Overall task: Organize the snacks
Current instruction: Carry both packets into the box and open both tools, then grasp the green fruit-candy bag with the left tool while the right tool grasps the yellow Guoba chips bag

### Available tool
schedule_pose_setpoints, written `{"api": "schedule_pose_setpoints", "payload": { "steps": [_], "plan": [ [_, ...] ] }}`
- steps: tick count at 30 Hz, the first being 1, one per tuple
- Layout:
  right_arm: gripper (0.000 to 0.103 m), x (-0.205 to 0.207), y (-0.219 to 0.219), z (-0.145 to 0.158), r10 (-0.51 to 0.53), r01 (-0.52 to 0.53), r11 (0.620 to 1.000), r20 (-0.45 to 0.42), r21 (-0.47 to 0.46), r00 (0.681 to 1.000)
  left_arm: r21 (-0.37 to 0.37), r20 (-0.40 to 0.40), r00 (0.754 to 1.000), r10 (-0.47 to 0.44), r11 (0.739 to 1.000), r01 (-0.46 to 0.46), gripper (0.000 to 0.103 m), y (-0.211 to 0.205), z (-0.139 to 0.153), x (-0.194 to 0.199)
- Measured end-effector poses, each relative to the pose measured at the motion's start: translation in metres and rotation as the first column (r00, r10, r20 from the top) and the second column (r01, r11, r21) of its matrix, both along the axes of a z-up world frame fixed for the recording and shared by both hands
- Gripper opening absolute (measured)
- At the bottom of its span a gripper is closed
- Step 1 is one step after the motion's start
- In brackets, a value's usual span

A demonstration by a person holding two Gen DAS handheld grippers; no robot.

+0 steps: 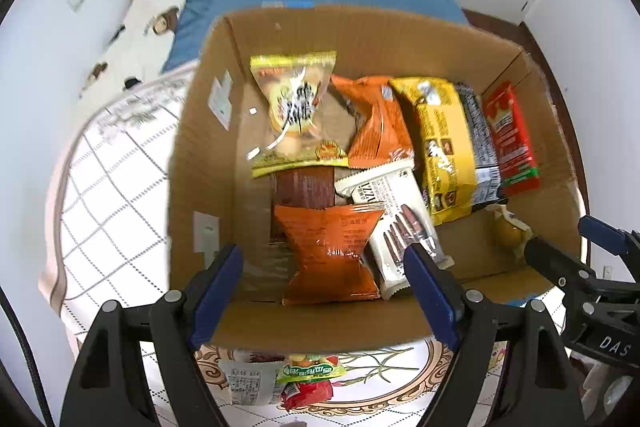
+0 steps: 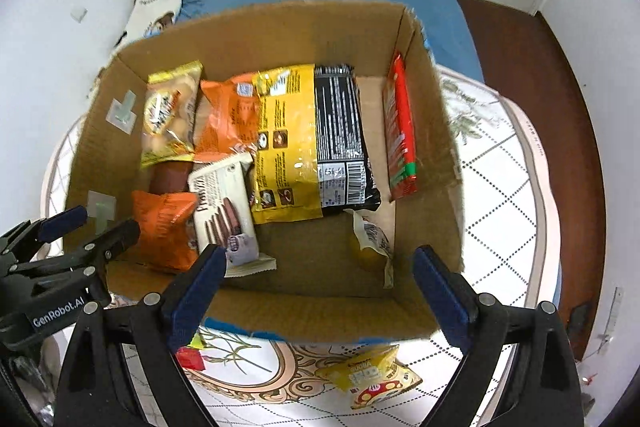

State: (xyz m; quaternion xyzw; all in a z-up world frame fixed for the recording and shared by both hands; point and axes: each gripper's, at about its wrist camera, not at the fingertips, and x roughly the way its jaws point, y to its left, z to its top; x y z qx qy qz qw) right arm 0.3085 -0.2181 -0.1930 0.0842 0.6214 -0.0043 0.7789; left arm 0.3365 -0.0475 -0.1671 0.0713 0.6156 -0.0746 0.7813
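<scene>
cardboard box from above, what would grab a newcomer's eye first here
The open cardboard box on the patterned table, crammed along its far side with bright packets: a large yellow bag in the middle and a red pack standing against the right wall. Both open grippers, left gripper and right gripper, hang empty over its near edge.

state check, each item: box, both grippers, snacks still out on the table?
cardboard box: open-topped, partly filled with snack packs
left gripper: open, empty
right gripper: open, empty
yellow mushroom-print pack: on table, outside box
green-and-red candy pack: on table, outside box
</scene>
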Motion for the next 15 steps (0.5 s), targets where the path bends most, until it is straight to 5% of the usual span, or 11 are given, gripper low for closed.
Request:
{"api": "schedule_pose_setpoints", "payload": {
  "steps": [15],
  "plan": [
    [0.096, -0.058, 0.006, 0.081, -0.005, 0.007, 1.0, 0.207, -0.009, 0.978, -0.07, 0.217, 0.976, 0.006, 0.998, 0.01, 0.082, 0.012, 0.076, -0.051]
  ]
}}
